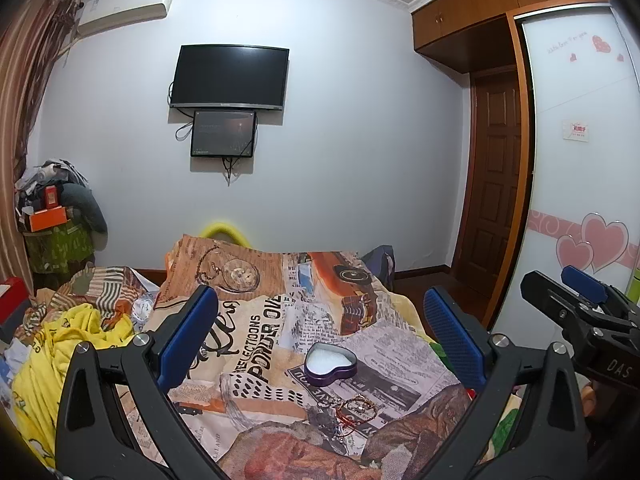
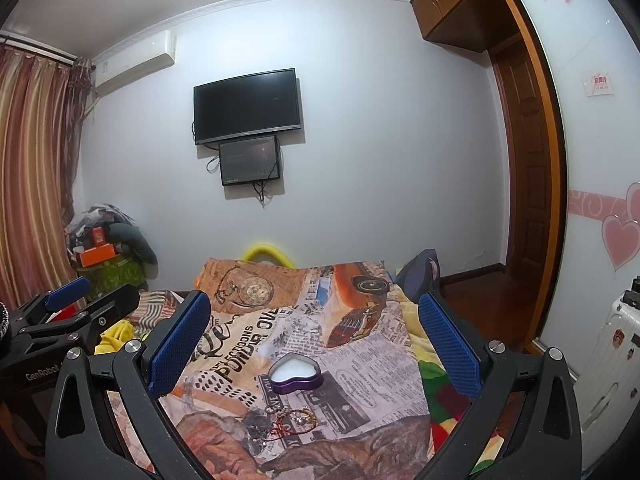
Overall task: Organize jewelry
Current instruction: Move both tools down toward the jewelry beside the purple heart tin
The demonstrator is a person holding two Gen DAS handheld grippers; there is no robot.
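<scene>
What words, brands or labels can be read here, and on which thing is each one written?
"POWDER OIL" – bedspread
"DAS" – body of the right tongs
"GenRobot" – body of the left tongs
Bedspread's newsprint columns, red-and-white sign on the wardrobe door, script beside the door's heart stickers, TV brand: too small or blurred to read.

Television (image 1: 229,77) (dark), air conditioner (image 1: 124,9), wardrobe (image 1: 580,128).

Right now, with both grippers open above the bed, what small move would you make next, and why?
Probably lower the right gripper onto the bracelets: they lie loose on the blanket, just in front of the open heart-shaped tin.
</scene>
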